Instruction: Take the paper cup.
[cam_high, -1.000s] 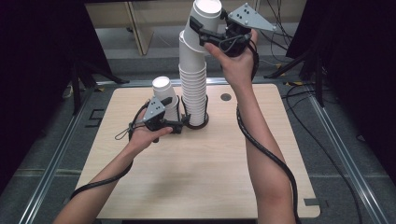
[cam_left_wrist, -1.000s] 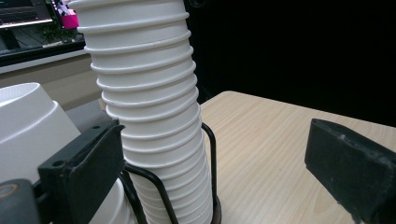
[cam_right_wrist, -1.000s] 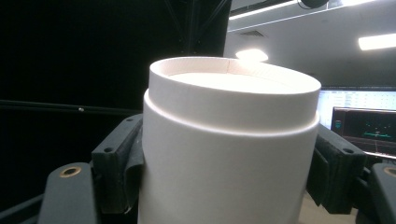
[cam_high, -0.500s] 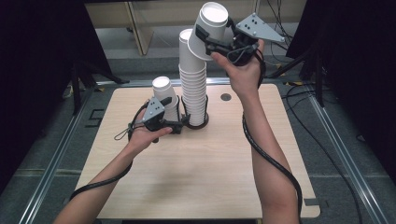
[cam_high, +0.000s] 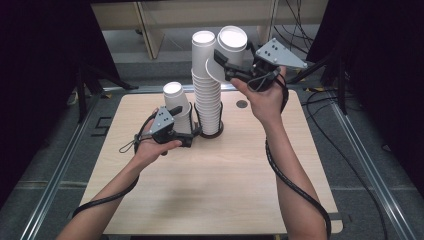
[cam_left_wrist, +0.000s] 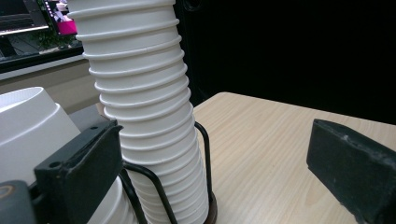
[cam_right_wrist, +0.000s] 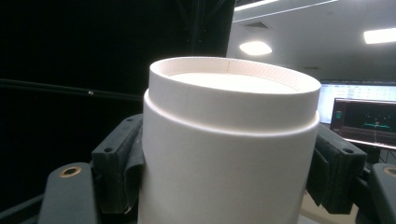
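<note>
Left of the tall stack (cam_high: 207, 95), a short stack (cam_high: 178, 107) stands on the desk (cam_high: 225, 175). Beside the tall stack's base, the left hand-held gripper (cam_high: 192, 134) is held with jaws wide, just opened further, nothing clasped. Right of the tall stack's top, a cup (cam_high: 227, 52) is clamped, tilted, in the right hand-held gripper (cam_high: 231, 70).
</note>
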